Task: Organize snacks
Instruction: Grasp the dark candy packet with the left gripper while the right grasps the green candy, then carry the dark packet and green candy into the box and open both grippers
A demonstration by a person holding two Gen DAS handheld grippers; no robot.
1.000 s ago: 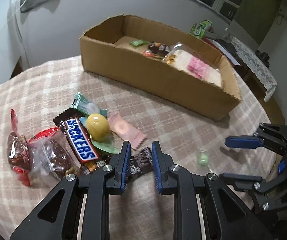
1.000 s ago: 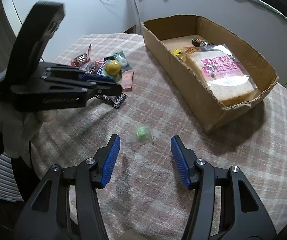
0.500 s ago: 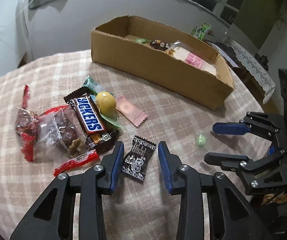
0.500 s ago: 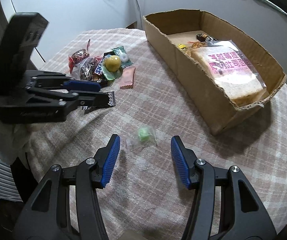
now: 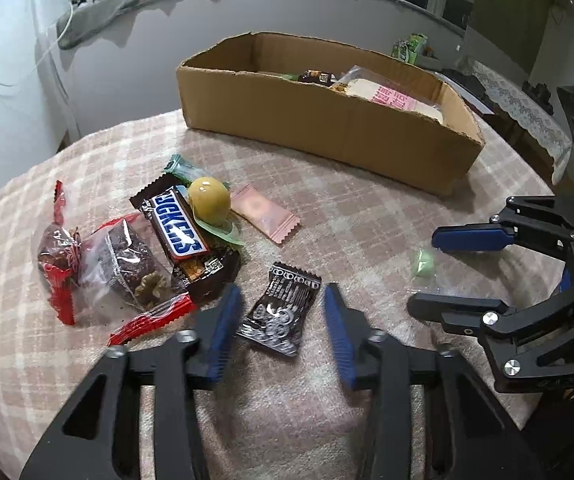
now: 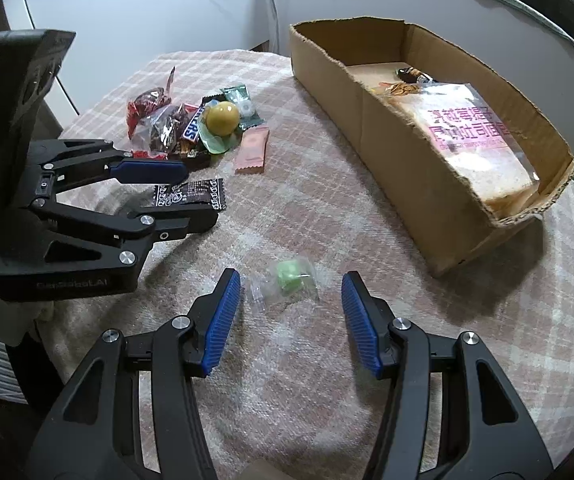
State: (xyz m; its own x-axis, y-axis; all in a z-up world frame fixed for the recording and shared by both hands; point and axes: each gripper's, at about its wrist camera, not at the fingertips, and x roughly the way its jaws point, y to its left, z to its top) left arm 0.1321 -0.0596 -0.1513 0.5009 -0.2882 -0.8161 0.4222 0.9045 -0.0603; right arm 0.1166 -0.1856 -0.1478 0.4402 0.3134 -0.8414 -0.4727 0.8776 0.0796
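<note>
A bread packet (image 6: pixel 483 140) is already stowed in the cardboard box (image 5: pixel 327 128) at 12 o'clock, while a snack pile (image 5: pixel 155 248) remains on the table (image 5: pixel 367 208); the left hand-held gripper (image 5: pixel 283 320) is closing around, not yet pressing, a black sachet (image 5: pixel 283 308), and the right hand-held gripper (image 6: pixel 291 312) is held released astride a green candy (image 6: pixel 291 276).

One cardboard box (image 5: pixel 327 120), one Snickers bar (image 5: pixel 177 227), one yellow ball (image 5: pixel 209 200), one green candy (image 6: pixel 291 276).

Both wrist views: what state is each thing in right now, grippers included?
Left hand-held gripper: jaws closing around the black patterned packet, pads not yet touching it.
Right hand-held gripper: open, straddling the green candy.
Green candy: wrapped, lying flat on the tablecloth.
Cardboard box: open-topped, partly filled, bagged bread inside.
Snickers bar: sealed, lying in the snack pile.
Yellow ball: resting on the pile.
</note>
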